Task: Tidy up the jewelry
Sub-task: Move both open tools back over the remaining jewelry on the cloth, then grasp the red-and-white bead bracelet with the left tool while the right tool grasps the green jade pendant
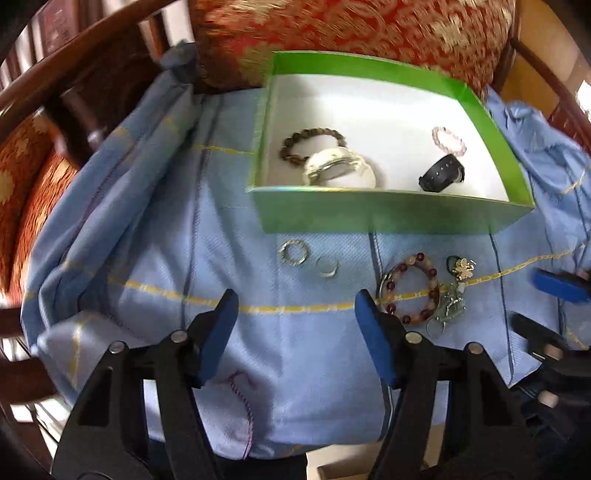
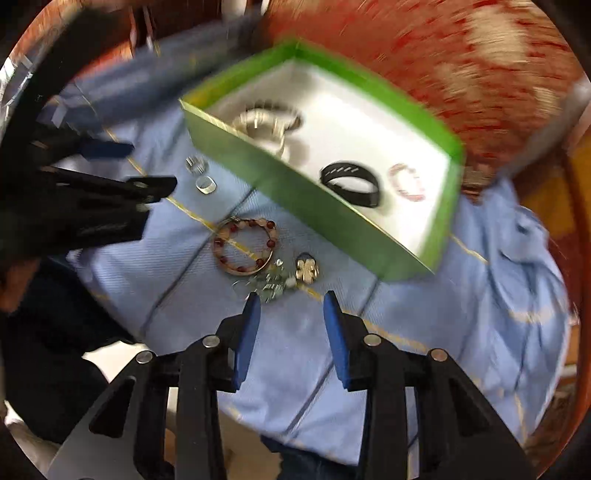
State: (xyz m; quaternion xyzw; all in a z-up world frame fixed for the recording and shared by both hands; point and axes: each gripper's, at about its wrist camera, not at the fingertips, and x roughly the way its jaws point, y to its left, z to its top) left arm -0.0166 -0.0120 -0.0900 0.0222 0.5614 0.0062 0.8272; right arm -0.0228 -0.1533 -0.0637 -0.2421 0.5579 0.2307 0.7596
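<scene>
A green box (image 1: 388, 218) (image 2: 295, 192) with a white floor holds a brown bead bracelet (image 1: 312, 142), a white watch (image 1: 340, 170), a black watch (image 1: 443, 173) (image 2: 351, 182) and a pink bracelet (image 1: 448, 139) (image 2: 406, 182). On the blue cloth in front lie two rings (image 1: 293, 252) (image 2: 206, 184), a red bead bracelet (image 1: 413, 288) (image 2: 243, 245), a gold flower piece (image 1: 461, 267) (image 2: 307, 269) and a silver tangle (image 1: 452, 308) (image 2: 267, 286). My left gripper (image 1: 295, 306) is open and empty above the cloth. My right gripper (image 2: 291, 306) is open, just short of the silver tangle.
The blue cloth (image 1: 147, 229) covers a wooden chair seat with red and gold cushions (image 1: 351, 33) behind the box. The chair's wooden arm (image 1: 74, 66) curves at the left. Each gripper shows at the edge of the other's view.
</scene>
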